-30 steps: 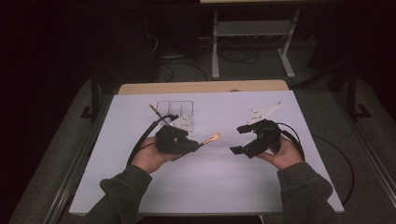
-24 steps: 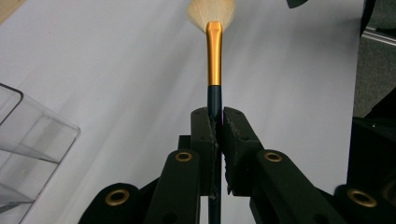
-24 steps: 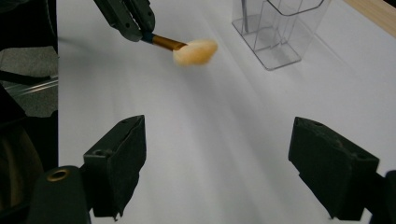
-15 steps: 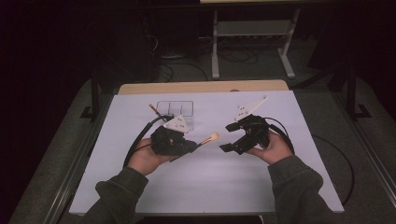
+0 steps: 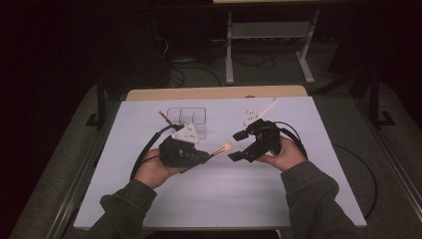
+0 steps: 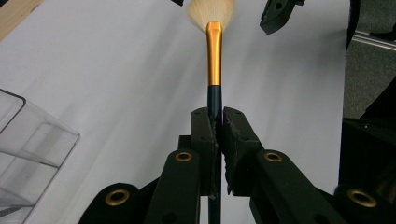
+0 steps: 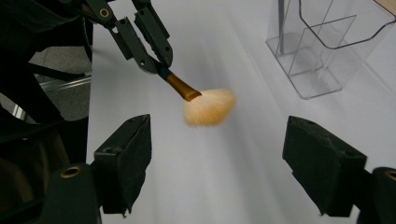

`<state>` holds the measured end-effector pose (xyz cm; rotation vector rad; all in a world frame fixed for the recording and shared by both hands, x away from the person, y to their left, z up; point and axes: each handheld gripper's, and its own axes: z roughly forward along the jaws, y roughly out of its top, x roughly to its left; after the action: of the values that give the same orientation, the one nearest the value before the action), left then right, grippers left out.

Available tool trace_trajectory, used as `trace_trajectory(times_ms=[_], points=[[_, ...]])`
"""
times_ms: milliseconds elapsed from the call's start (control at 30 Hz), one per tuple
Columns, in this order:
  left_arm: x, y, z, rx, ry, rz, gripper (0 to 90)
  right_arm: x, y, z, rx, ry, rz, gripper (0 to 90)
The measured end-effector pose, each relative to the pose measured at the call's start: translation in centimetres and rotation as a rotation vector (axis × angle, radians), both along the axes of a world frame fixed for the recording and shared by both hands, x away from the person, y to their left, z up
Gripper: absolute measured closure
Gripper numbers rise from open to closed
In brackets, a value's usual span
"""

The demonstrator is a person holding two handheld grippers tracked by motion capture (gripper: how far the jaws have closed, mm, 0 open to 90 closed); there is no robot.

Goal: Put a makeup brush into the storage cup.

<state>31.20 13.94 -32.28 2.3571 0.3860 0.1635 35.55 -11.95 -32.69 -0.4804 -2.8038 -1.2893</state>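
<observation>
Two claws met above the tabletop's (image 5: 149,114) middle: the left claw (image 6: 216,122) pinched a makeup brush (image 6: 214,60) by its handle, while the right claw (image 7: 217,163) stood spread just beyond its bristles.

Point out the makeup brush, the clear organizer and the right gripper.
makeup brush (image 6: 214,56), left gripper view, gold ferrule.
clear organizer (image 7: 327,51), right gripper view, divider wall.
right gripper (image 7: 217,163), right gripper view, midway between fingertips.
</observation>
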Motion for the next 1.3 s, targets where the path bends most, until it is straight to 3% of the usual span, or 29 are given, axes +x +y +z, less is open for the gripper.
trace_trajectory(times_ms=[267, 767, 1300], points=[[-0.3, 0.0, -0.1, -0.012, 0.001, -0.002, 83.5, 0.1, 0.6, -0.1, 0.009, 0.031, 0.035, 27.3], [-0.2, 0.1, -0.3, -0.024, -0.010, -0.017, 83.5, 0.4, 1.6, -0.1, 0.001, 0.045, 0.094, 32.6], [-0.4, 0.0, -0.3, -0.029, -0.015, -0.038, 83.5, 0.6, 2.3, 0.1, 0.003, 0.053, 0.164, 49.1]])
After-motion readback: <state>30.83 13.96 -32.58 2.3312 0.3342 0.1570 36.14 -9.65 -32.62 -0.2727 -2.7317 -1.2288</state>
